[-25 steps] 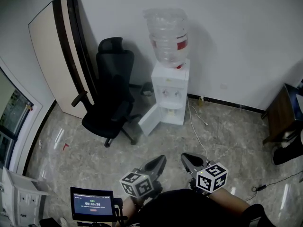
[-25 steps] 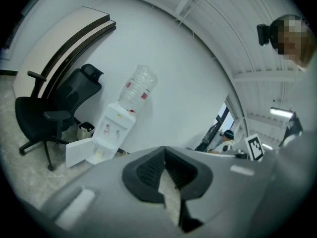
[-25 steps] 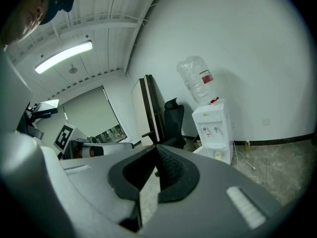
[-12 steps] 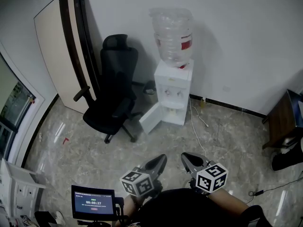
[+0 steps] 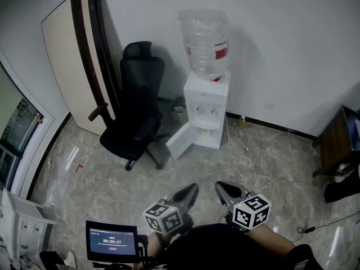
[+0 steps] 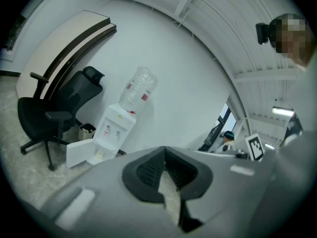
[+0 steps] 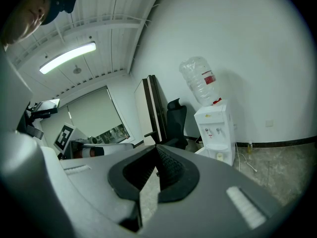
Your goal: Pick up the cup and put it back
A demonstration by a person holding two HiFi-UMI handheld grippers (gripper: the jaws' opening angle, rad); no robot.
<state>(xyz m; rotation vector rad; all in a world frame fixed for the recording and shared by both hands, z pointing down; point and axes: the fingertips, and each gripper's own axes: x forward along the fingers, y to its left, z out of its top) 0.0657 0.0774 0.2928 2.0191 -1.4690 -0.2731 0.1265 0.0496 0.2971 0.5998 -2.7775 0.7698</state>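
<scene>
Two tongs (image 5: 190, 189) (image 5: 220, 187), one chair (image 5: 135, 125), one water dispenser (image 5: 205, 114).

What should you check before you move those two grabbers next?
1. Left gripper jaws together, nothing held: ok.
2. Right gripper jaws together, nothing held: ok.
3. Water dispenser door open: ok.
4. Cup found: cannot tell; a small pale thing sits in the dispenser's lower compartment.
5. Chair off to the side of the way: ok.
6. Cable on the floor near the dispenser: not ok, could trip.
</scene>
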